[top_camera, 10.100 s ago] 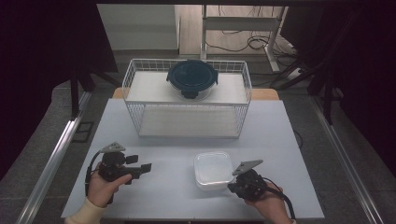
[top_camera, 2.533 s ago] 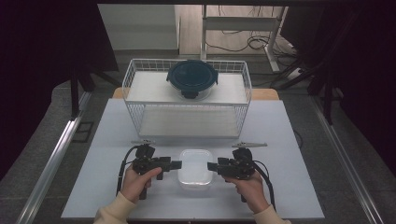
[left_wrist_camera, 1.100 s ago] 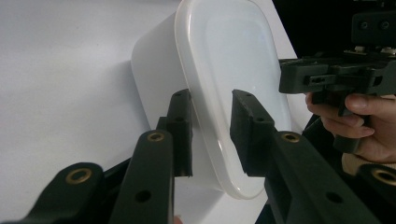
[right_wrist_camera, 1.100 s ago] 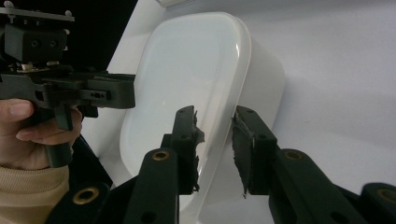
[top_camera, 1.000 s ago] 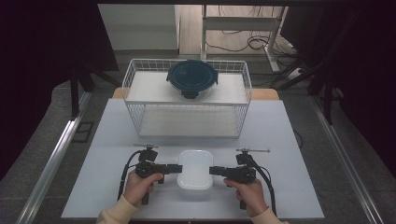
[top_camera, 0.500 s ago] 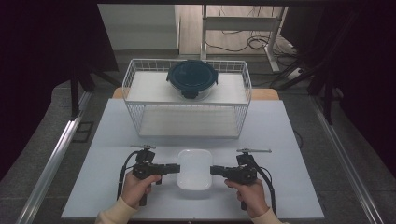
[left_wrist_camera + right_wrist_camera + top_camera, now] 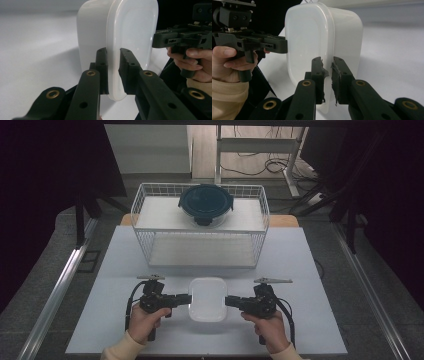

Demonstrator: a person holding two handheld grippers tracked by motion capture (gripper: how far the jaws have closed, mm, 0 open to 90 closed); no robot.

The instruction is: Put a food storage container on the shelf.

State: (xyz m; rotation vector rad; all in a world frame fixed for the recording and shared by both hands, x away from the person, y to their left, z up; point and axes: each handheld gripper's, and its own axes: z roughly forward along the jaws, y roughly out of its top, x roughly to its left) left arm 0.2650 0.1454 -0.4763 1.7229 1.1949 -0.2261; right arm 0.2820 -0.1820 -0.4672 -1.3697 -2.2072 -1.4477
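White lidded plastic container [image 7: 208, 298]: rim pinched on opposite sides by left gripper [image 7: 186, 298] and right gripper [image 7: 230, 301], both clamped; grasp step complete; next, level two-handed lift, probably toward wire basket [image 7: 200, 258].

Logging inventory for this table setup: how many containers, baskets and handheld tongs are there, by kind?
White rounded-rectangle plastic container: 1
Dark blue round lidded container: 1
White wire basket: 1
Black handheld tongs: 2, left tongs and right tongs, each clamped on the white container's rim
Total: 5
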